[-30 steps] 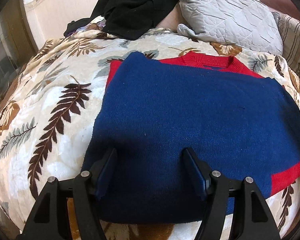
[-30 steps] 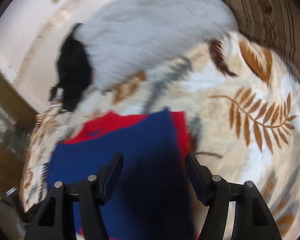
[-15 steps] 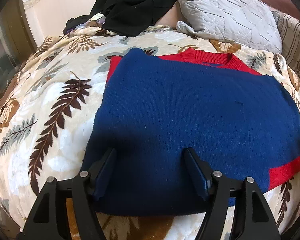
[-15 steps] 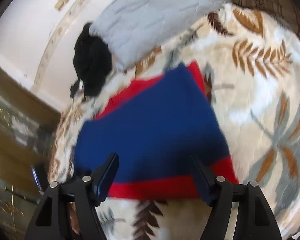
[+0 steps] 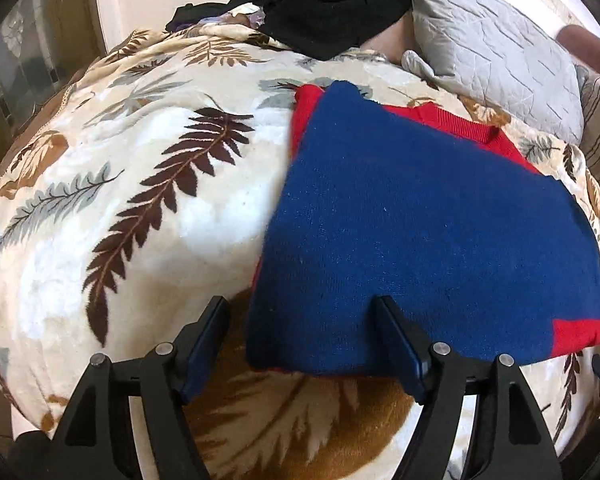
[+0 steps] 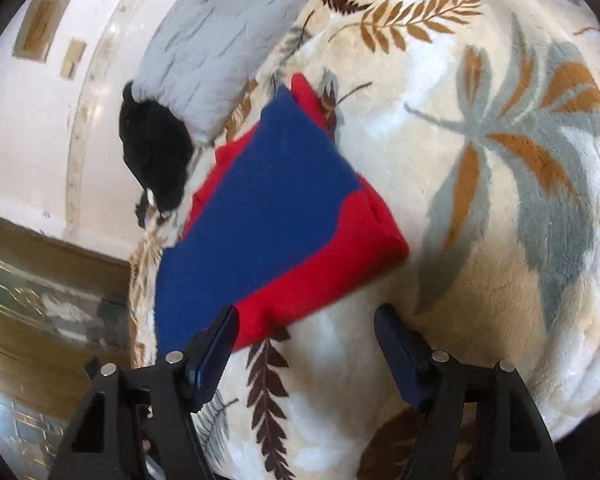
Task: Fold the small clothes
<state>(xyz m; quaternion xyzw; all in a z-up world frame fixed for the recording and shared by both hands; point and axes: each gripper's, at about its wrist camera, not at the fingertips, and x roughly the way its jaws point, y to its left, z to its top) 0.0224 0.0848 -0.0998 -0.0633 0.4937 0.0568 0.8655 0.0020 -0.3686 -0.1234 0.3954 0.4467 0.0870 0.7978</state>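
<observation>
A folded blue and red knit sweater (image 5: 428,224) lies flat on the leaf-patterned blanket (image 5: 112,208). My left gripper (image 5: 302,344) is open and empty, hovering over the sweater's near left corner. In the right wrist view the sweater (image 6: 260,216) shows blue on top with a red band along its near edge. My right gripper (image 6: 306,344) is open and empty, just off that red near edge, over the blanket (image 6: 500,184).
A grey quilted pillow (image 5: 496,40) and a heap of black clothes (image 5: 324,0) lie at the far end of the bed. The pillow (image 6: 220,40) and black clothes (image 6: 156,160) also show in the right wrist view, with a white wall behind.
Both grippers have pulled back from the sweater and stayed open. The left has shifted left toward the sweater's corner. The right has swung back, so the whole folded sweater shows.
</observation>
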